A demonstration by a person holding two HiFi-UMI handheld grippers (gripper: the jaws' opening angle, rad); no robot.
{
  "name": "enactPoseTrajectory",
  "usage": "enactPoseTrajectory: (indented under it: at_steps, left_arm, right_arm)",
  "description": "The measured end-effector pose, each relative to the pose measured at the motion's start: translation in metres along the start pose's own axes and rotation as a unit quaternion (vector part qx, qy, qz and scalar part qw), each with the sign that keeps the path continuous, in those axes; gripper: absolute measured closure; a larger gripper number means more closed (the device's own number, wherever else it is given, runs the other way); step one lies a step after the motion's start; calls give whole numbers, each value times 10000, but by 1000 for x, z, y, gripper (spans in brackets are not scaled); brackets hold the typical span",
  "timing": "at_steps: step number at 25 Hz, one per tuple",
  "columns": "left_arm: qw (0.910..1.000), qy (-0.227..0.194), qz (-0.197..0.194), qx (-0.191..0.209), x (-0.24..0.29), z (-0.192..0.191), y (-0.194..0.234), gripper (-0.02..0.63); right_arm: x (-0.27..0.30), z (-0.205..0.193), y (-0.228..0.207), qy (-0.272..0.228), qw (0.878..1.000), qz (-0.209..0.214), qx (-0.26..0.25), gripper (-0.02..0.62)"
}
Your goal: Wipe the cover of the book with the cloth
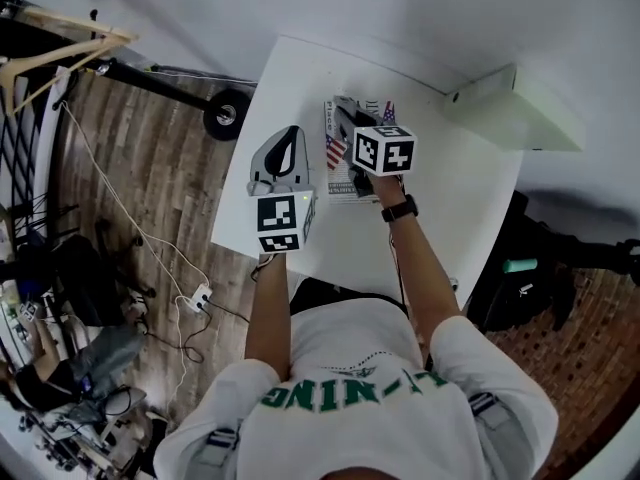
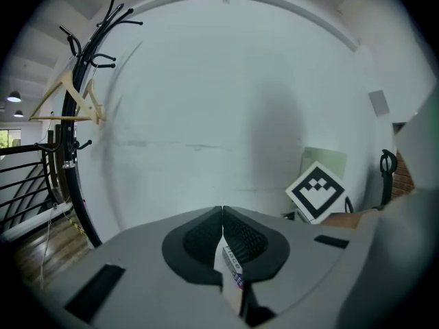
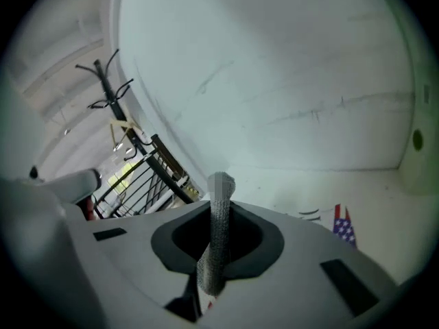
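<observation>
— Where is the book now?

— The book (image 1: pixel 338 173) lies on the far half of the table (image 1: pixel 450 198). In the head view the right gripper (image 3: pixel 221 210) is over it and the left gripper (image 2: pixel 223 218) is at its left edge.

— What do your tools hold?

— My right jaws are closed on the cloth (image 3: pixel 217 252). A grey strip of it stands between them and rises past the tips. My left jaws meet at the tips, and a thin printed edge with flag colours sits in the slit behind them. I judge it is the book's edge, pinched to steady it, but I am not fully sure.

— How does the book lie?

— Its long axis runs away from me, toward the wall. The title end is the far end, and the flag (image 1: pixel 335 151) is on the left side of the cover.

— So how will you wipe?

— I think the cloth is not yet flat on the cover. I would lower the right gripper until the cloth touches the cover, not the hard jaw tips. Then I would make long strokes along the long axis, from far to near, each one beside the last. The pressure should be light, because only the left side holds the book, and it may slide or turn on the smooth table.
</observation>
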State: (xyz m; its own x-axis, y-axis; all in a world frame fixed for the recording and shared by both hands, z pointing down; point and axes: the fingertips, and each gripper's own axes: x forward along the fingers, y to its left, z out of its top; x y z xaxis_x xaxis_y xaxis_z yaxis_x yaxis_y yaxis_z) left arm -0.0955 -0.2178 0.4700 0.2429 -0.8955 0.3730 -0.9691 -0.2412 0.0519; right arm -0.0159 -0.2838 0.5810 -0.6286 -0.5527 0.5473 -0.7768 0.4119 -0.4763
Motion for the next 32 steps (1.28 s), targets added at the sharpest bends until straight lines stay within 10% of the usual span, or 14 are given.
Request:
enactPoseTrajectory:
  at_steps: [4,12,32]
  left_arm:
    - [9998,202,50,-27,16,-15,5,594]
    - [9988,476,79,47,30,-43,1,594]
    - [9985,469,-126,-251,31,-47,-21,594]
  right_arm:
    - [38,-7,-7,595,9907,333,1177,554]
    - [79,-44,-26,1856,9741,304,1258,558]
    - [-4,-21,-148,1638,9722,-1021,1322,563]
